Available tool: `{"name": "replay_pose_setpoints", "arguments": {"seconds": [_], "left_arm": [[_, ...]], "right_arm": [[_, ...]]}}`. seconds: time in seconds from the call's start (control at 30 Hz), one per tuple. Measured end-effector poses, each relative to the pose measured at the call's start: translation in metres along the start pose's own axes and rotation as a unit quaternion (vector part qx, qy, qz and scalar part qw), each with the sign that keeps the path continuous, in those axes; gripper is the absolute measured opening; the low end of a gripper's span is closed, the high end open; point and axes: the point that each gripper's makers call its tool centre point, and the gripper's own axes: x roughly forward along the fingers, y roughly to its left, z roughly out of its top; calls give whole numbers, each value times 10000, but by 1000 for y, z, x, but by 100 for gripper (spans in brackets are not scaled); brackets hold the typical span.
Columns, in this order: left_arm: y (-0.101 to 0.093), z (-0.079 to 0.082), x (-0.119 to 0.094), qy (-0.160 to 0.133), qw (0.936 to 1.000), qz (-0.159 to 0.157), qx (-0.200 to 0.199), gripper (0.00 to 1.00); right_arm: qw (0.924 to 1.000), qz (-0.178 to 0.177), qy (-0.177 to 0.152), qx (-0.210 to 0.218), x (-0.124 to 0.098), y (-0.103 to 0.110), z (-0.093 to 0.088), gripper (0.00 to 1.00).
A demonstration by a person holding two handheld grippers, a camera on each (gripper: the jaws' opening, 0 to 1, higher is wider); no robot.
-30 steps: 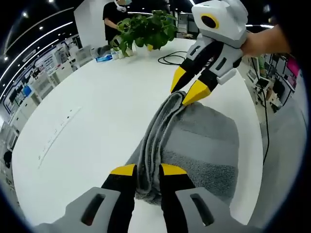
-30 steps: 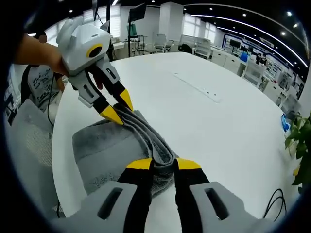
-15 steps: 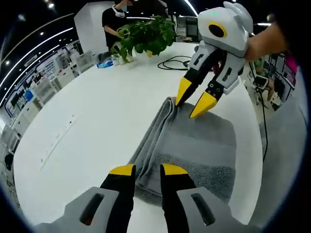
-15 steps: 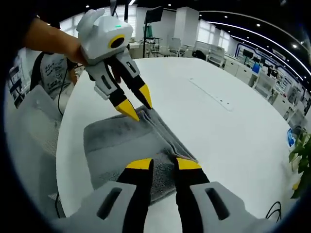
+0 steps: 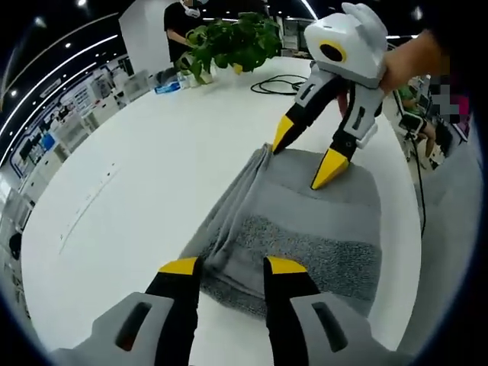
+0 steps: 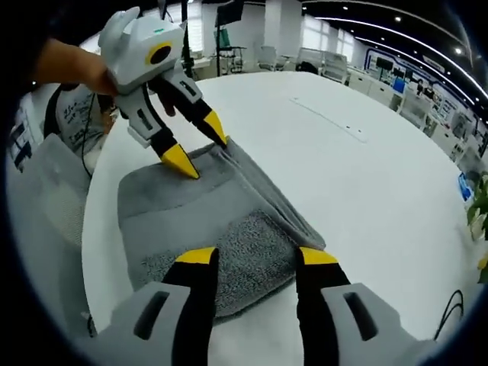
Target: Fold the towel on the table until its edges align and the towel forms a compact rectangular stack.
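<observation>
The grey towel (image 5: 305, 221) lies folded and flat on the white table (image 5: 152, 168), with a bunched ridge along one long side. My left gripper (image 5: 232, 267) stands open at the towel's near end, jaws apart over its edge and holding nothing. My right gripper (image 5: 305, 152) is open too, its yellow tips resting on the far end. In the right gripper view the towel (image 6: 206, 206) lies between my right gripper (image 6: 258, 255), open at its near end, and my left gripper (image 6: 198, 143), open at the far end.
A potted plant (image 5: 229, 42) and a black cable (image 5: 278, 84) are at the table's far side, where a person (image 5: 183, 19) stands. The towel lies close to the table's edge (image 6: 95, 229), beside a grey chair (image 6: 46, 198).
Both grippers have opened and let go of the towel's raised fold. The towel has settled flat on the table.
</observation>
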Motion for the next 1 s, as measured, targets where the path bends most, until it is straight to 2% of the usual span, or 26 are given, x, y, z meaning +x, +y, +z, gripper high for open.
{"name": "replay_pose_setpoints", "arguments": {"seconds": [0.33,0.53,0.7,0.8,0.87,1.0], "left_arm": [[8,5,-10,-66,9994,276,204,36],[5,6,-20,-271,9994,213,-17,38],[-14,9,-29,-518,9985,-33,-182,49],[-27,3,-31,-461,9987,-222,-84,54],[-35,-2,-33,-412,9985,-372,-15,55],[-36,-11,-35,-335,9985,-426,10,52]], "right_arm": [[10000,-48,-39,37,0,-6,2,42],[9986,-64,-409,321,-9,2,11,53],[9979,11,-530,369,-14,12,10,60],[9979,43,-535,366,-16,14,8,61],[9982,30,-497,336,-16,15,5,61],[9990,4,-403,204,-15,13,-4,60]]}}
